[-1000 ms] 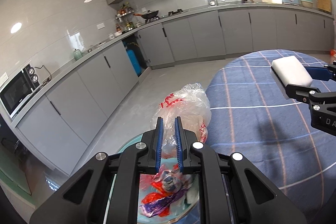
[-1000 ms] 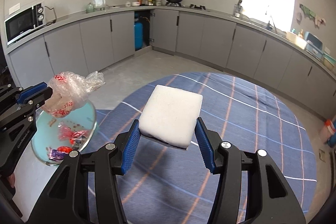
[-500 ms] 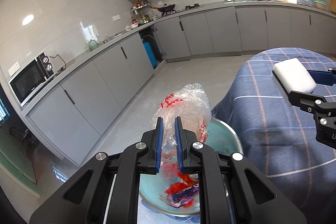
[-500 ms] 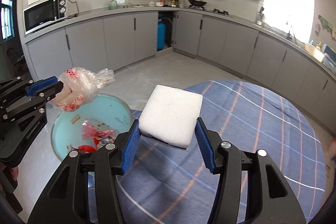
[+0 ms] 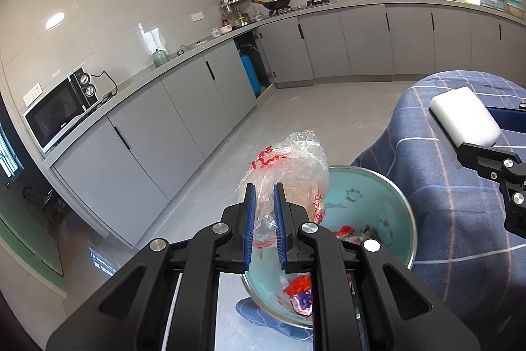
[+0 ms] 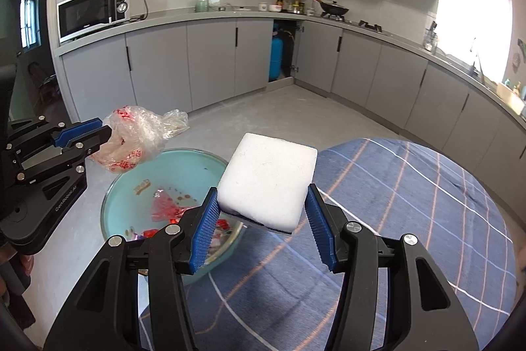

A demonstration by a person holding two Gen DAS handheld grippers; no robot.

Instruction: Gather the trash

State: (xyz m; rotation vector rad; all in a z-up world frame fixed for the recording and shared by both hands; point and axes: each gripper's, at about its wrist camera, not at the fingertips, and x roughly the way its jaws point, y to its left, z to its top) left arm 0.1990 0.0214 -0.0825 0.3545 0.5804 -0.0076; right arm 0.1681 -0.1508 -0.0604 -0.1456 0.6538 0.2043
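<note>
The left gripper (image 6: 107,134) pinches a crinkled clear plastic bag (image 6: 138,137) with red print, held above a round, glossy teal basin (image 6: 131,186) of shiny wrappers (image 6: 164,208). The right gripper (image 6: 263,221) clamps a soft white rectangular sponge (image 6: 268,178) over the blue plaid tablecloth (image 6: 411,203).

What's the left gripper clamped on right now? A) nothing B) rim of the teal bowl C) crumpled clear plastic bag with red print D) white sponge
C: the left gripper is shut on the plastic bag, held above the teal bowl; the white sponge sits in the right gripper.
</note>
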